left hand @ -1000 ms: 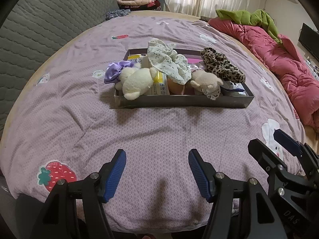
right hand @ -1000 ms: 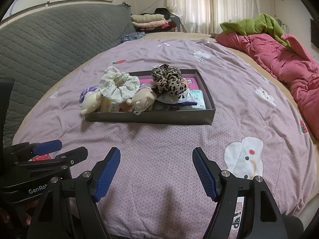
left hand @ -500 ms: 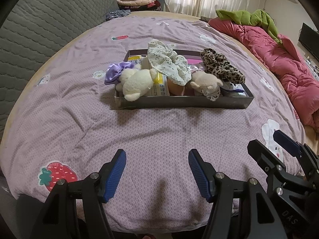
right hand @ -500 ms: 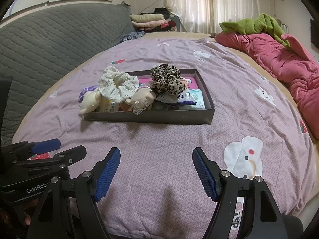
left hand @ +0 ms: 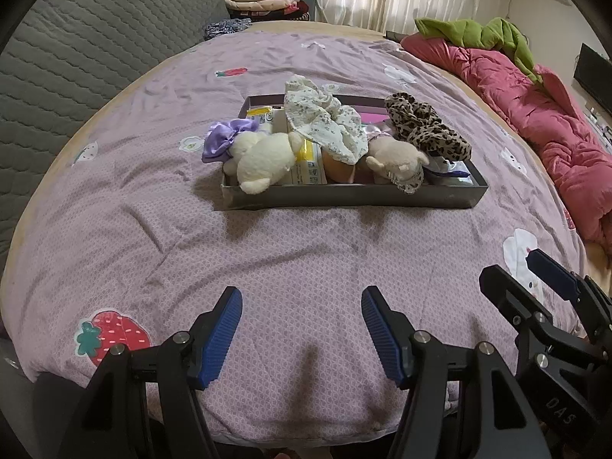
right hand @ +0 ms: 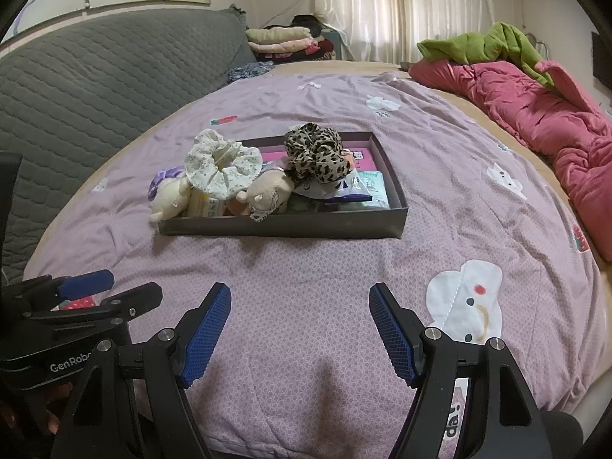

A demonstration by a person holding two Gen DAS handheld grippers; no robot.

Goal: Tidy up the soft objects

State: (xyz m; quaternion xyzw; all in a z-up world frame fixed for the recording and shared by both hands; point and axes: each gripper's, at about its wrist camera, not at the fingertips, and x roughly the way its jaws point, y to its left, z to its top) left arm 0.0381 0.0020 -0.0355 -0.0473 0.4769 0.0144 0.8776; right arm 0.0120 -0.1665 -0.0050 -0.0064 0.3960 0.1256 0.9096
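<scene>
A dark shallow box (left hand: 344, 196) (right hand: 283, 225) sits mid-bed, piled with soft items. In it lie a cream plush bear (left hand: 264, 158) (right hand: 170, 199), a tan plush (left hand: 397, 160) (right hand: 267, 195), a floral white scrunchie (left hand: 325, 126) (right hand: 222, 164), a leopard scrunchie (left hand: 424, 126) (right hand: 315, 153) and a purple satin scrunchie (left hand: 225, 137) (right hand: 164, 178). Tissue packets lie under them. My left gripper (left hand: 302, 306) (right hand: 114, 290) hovers open over the quilt near the bed's front edge, well short of the box. My right gripper (right hand: 300, 306) (left hand: 528, 271) stands open beside it, also empty.
The bed has a lilac quilt (left hand: 153, 210) with strawberry and bunny patches. A pink comforter (left hand: 535, 114) with a green garment (left hand: 482, 34) lies along the right. A grey quilted headboard (right hand: 95, 76) is at left, folded clothes (right hand: 283, 38) behind.
</scene>
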